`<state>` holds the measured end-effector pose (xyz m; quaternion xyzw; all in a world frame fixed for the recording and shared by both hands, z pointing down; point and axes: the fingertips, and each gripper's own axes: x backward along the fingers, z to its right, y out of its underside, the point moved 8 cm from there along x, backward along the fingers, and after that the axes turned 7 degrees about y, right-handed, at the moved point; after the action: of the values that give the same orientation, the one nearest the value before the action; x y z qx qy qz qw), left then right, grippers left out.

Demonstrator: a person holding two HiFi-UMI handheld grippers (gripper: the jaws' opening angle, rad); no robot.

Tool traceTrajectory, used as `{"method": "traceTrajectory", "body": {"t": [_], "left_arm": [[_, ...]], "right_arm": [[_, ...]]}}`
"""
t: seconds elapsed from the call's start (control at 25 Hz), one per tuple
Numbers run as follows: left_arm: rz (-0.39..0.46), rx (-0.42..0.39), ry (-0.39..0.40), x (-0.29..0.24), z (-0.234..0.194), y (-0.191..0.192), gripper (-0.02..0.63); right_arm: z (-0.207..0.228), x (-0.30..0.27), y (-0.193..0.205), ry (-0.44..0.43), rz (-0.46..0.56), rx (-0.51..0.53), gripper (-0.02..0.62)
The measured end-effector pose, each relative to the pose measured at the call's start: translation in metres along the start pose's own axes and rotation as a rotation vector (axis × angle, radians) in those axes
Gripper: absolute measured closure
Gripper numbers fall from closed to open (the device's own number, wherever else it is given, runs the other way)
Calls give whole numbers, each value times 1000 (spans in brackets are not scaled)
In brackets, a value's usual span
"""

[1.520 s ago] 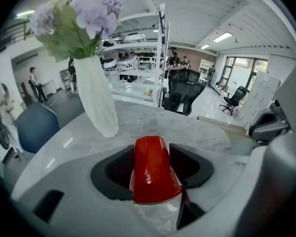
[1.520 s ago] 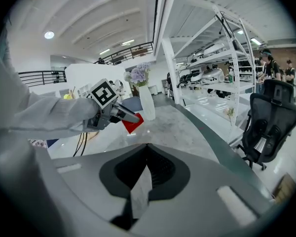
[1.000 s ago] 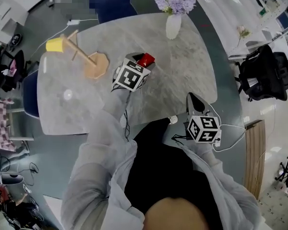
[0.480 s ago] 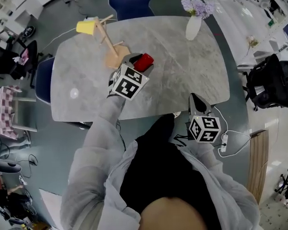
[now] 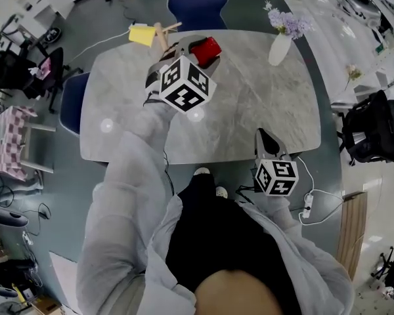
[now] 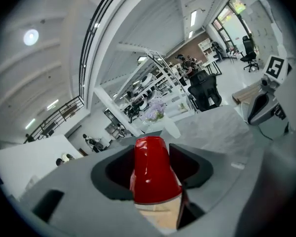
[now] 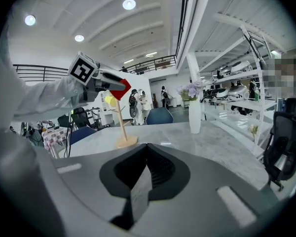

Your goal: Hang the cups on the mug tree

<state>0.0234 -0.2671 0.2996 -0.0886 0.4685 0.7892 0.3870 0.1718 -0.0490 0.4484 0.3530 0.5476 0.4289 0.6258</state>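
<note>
Your left gripper [image 5: 196, 46] pinches a glossy red plastic cup [image 5: 208, 50], just beside the top of the wooden mug tree [image 5: 161, 34]; your right gripper [image 5: 265, 138] is pressed together, empty.

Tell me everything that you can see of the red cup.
The red cup is glossy, looks like plastic and tapers: its narrow closed end points away from the left gripper, its wide rim toward it. The jaws clamp it from both sides, in the air above the table, near the top of the mug tree and the yellow cup. Whether it touches the tree I cannot tell.
</note>
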Motion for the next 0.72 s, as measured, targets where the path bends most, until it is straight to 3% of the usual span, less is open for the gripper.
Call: {"method": "traceTrajectory", "body": {"t": [0.2, 0.4, 0.72], "left_arm": [[10, -135, -9, -10, -32, -25, 382], [-51, -287, -43, -25, -63, -22, 382], [-123, -199, -96, -38, -98, 8, 380]], "right_arm": [[-10, -11, -14, 22, 13, -32, 583], [-24, -25, -29, 51, 29, -39, 583], [-22, -37, -37, 73, 24, -31, 583]]}}
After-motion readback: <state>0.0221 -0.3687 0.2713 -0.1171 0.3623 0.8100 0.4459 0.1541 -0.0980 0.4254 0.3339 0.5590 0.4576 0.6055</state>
